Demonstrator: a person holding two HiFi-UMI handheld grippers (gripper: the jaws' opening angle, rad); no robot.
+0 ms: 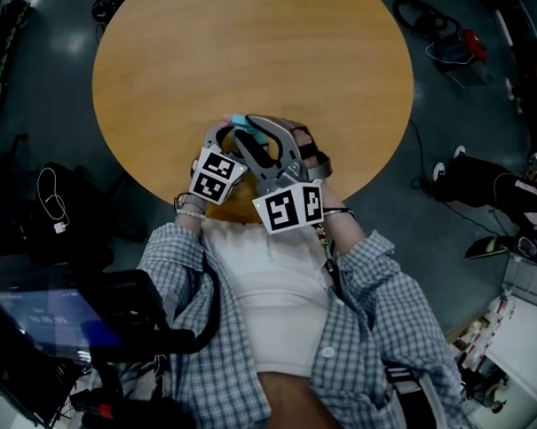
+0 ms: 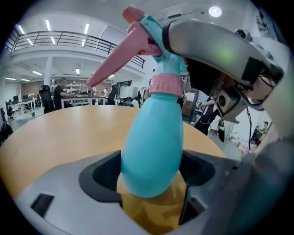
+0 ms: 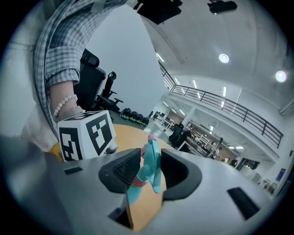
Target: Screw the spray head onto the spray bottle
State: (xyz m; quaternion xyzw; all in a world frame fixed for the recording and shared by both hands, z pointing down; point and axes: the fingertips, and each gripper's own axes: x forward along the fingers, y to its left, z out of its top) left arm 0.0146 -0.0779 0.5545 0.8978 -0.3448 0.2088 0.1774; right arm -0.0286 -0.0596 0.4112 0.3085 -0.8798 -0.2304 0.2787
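A teal spray bottle [image 2: 151, 147] stands upright between the jaws of my left gripper [image 2: 151, 173], which is shut on its round body just above the wooden table [image 2: 55, 133]. A pink collar [image 2: 165, 85] joins the bottle's neck to the teal spray head [image 2: 154, 32] with its long pink trigger [image 2: 115, 62]. My right gripper [image 3: 148, 170] is shut on that spray head [image 3: 150, 167], reaching in from the side. In the head view both grippers meet at the table's near edge, the left gripper [image 1: 220, 145] beside the right gripper [image 1: 254, 136], with a bit of the teal bottle [image 1: 240, 121] showing between them.
The round wooden table [image 1: 258, 49] stretches away beyond the grippers. The left gripper's marker cube [image 3: 87, 135] sits close beside the right gripper's jaws. Cables and bags lie on the dark floor [image 1: 453, 48] around the table. A screen [image 1: 42, 319] stands at the lower left.
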